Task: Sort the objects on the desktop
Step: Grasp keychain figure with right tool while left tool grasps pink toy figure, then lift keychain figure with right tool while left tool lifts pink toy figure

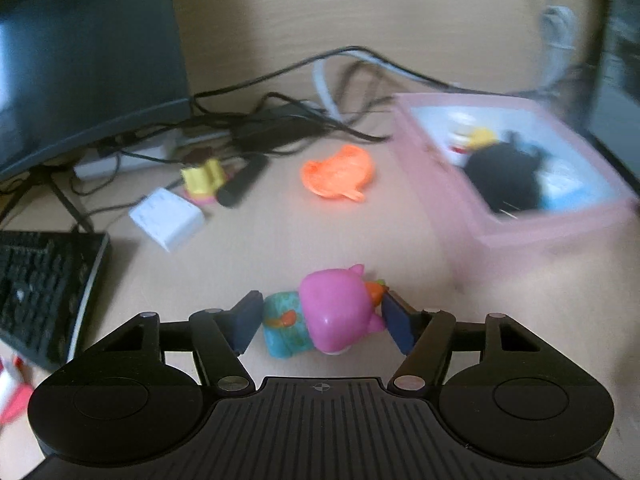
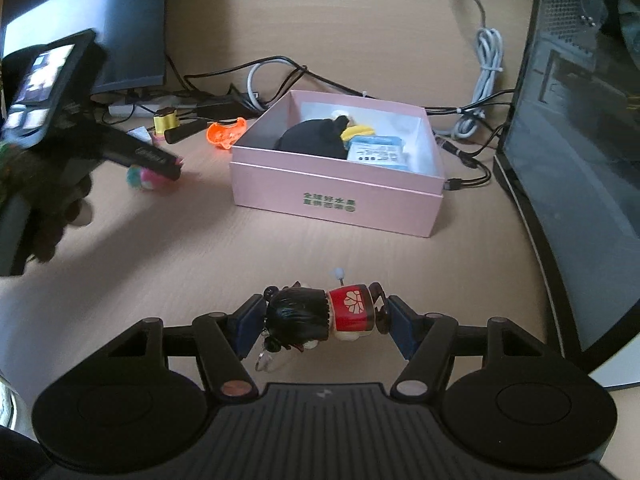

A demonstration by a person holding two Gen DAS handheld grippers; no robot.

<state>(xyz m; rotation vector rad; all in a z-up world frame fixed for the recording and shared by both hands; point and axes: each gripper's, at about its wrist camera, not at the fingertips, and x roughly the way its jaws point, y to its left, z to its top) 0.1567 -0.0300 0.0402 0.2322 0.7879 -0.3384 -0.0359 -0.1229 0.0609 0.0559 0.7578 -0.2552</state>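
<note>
Closest in the right wrist view, the right hand-held gripper (image 2: 322,322) is clamped on a small plastic wind-up figure with black hair and a red body (image 2: 320,314), its long axis lying crosswise between the pads, head toward the left pad. The left hand-held gripper (image 1: 320,320) likewise grips a pink-headed plastic toy with a teal body (image 1: 316,318), also crosswise, teal end at the left pad. The open pink cardboard box (image 2: 336,196), already holding a black plush and a blue packet, stands on the wooden table (image 2: 160,248) straight ahead of the right hand-held gripper, and ahead and to the right of the left one. Judging by this, the right hand has the more direct path to the box, so its figure likely goes in first
</note>
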